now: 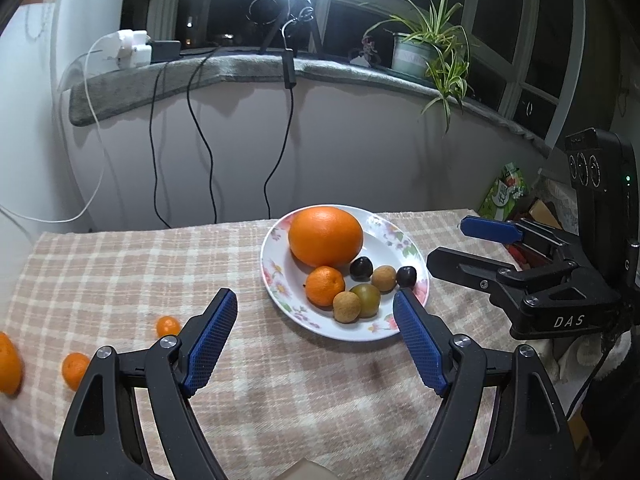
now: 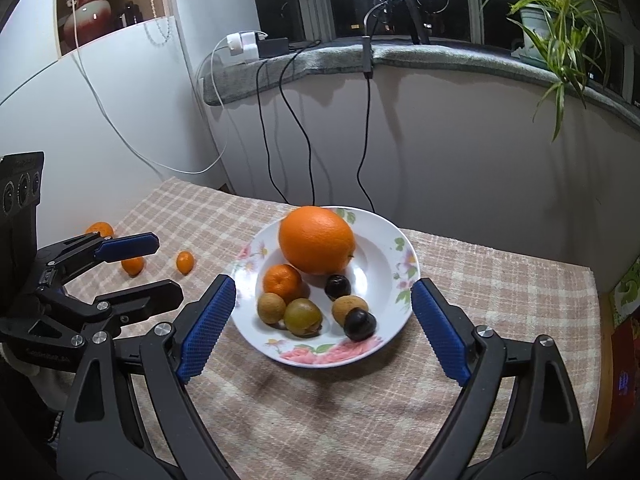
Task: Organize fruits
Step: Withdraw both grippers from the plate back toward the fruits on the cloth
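Note:
A flowered white plate [image 1: 386, 229] [image 2: 386, 236] sits on the checked cloth. It holds a big orange [image 1: 325, 236] [image 2: 316, 240], a mandarin [image 1: 324, 286] [image 2: 282, 284], two brown longans, a green plum [image 1: 366, 299] [image 2: 302, 316] and two dark cherries. Three small orange fruits lie loose on the cloth to the left: a kumquat [image 1: 168, 326] [image 2: 185, 261] and two mandarins [image 1: 75, 369] [image 2: 133, 265]. My left gripper [image 1: 316, 300] [image 2: 168, 264] hovers open and empty just short of the plate's near left rim. My right gripper [image 2: 323, 284] [image 1: 446, 242] is open and empty, its fingers on either side of the plate's near edge, above it.
Behind the table, a wall rises to a grey sill [image 1: 240, 68] with black and white cables hanging down. A potted plant [image 1: 424, 48] stands on the sill at right. A green packet [image 1: 504, 192] and boxes crowd the table's right end. The cloth's far edge meets the wall.

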A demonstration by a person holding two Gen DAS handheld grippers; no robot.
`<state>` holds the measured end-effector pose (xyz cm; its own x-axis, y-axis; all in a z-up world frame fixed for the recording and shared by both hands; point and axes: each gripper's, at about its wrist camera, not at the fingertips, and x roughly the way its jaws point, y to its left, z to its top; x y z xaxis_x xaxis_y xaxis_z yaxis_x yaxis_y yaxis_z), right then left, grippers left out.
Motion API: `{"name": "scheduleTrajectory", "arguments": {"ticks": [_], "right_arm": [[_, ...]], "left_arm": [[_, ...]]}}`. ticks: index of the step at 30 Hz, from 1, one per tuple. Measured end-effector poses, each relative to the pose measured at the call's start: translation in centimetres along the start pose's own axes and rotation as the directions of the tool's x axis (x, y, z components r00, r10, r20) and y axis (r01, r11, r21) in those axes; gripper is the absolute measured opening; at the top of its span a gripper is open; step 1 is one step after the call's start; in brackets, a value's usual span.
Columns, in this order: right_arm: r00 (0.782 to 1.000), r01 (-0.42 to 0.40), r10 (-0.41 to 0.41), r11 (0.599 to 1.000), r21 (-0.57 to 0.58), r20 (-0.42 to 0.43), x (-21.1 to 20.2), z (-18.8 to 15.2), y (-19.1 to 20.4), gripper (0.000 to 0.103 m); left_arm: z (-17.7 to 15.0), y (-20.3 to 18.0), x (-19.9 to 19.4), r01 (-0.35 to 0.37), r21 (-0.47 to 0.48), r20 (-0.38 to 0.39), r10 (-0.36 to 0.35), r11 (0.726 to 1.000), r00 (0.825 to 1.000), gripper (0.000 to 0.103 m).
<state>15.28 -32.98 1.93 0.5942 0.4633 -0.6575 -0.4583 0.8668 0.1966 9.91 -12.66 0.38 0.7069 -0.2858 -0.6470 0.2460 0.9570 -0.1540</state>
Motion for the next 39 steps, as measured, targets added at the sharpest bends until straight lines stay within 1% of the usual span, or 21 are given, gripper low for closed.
{"name": "scheduleTrajectory", "arguments": {"ticks": [9, 17, 27, 39], "right_arm": [[1.0, -0.022, 0.023, 0.999, -0.039, 0.007, -0.3, 0.3, 2.6, 0.092], [0.999, -0.052, 0.053, 0.996, -0.07, 0.003, 0.1, 0.6, 4.7, 0.092], [0.994, -0.112, 0.109, 0.987, -0.114, -0.028, 1.6, 0.8, 8.0, 0.092], [0.982, -0.181, 0.172, 0.974, -0.138, -0.074, 4.9, 0.9, 11.9, 0.092]], "left_arm": [[-0.6, 1.4, -1.9, -0.014, -0.023, 0.023, 0.015, 1.0, 1.0, 0.081], [-1.6, 3.7, -3.4, -0.051, -0.05, 0.028, 0.052, 0.997, 0.998, 0.081], [-4.2, 8.1, -4.7, -0.124, -0.113, -0.008, 0.124, 0.986, 0.992, 0.081], [-6.3, 13.1, -5.7, -0.178, -0.212, -0.036, 0.175, 0.961, 0.984, 0.08]]}}
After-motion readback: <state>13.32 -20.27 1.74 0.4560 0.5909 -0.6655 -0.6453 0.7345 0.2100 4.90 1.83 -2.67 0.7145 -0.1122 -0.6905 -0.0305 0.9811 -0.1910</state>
